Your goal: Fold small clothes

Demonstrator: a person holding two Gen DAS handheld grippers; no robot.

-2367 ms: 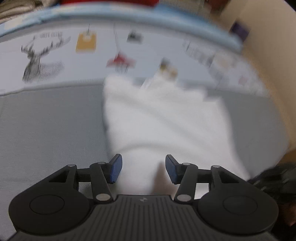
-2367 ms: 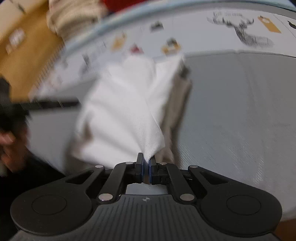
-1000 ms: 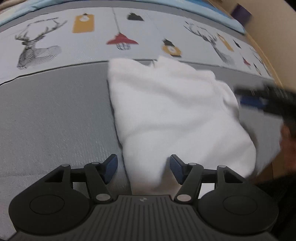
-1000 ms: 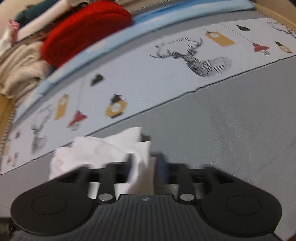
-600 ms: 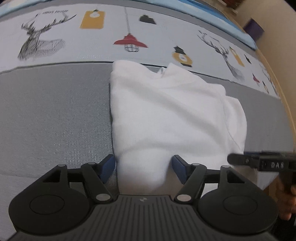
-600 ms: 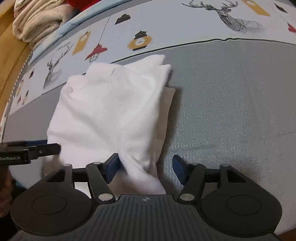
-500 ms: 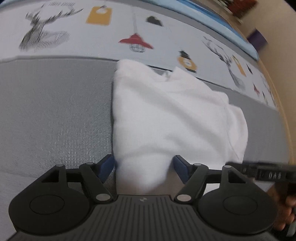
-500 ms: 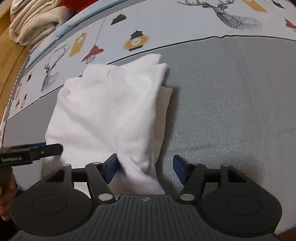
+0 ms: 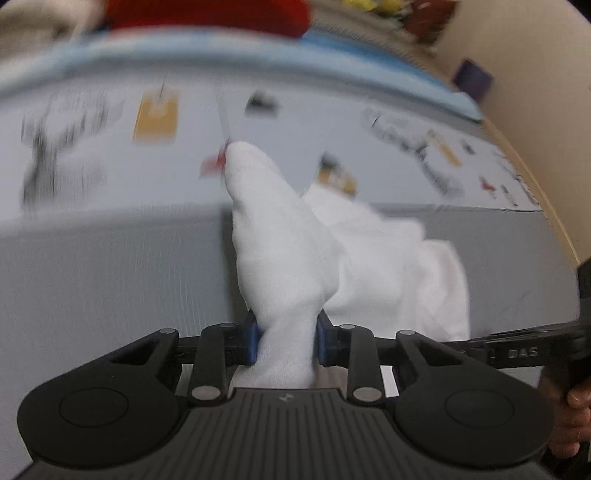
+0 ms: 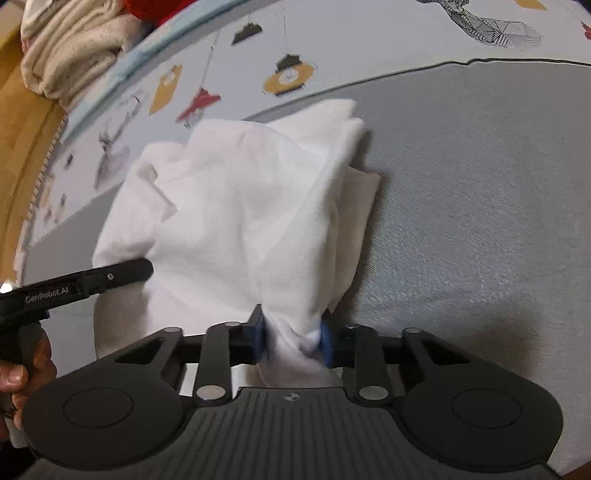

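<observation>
In the left wrist view the left tool [image 9: 285, 341] sits at lower centre, its blue-padded jaws closing on a bunched fold of the small white cotton garment [image 9: 295, 258], which rises between them toward the upper middle of the frame. In the right wrist view the right tool [image 10: 295, 339] does the same at lower centre, jaws closing on a gathered edge of that garment [image 10: 240, 221]. In each view the tool body hides the cloth's nearest edge.

At the left edge of the right wrist view the other tool's black finger reaches in, with part of a hand [image 10: 22, 373] cut off behind it. At the right edge of the left wrist view a black bar and a few fingers [image 9: 569, 421] are likewise cut off.

The left wrist view is badly blurred; the printed pictures there are hard to read.

The garment lies on a grey woven bed cover [image 10: 461, 221], bordered above by a pale blue band printed with deer and lanterns [image 10: 332, 48]. Folded cream fabric [image 10: 70, 48] is stacked at upper left, and something red [image 9: 210, 16] shows along the top.

The garment's long axis runs from the tools up toward the printed band, leaning slightly left in the right wrist view.
</observation>
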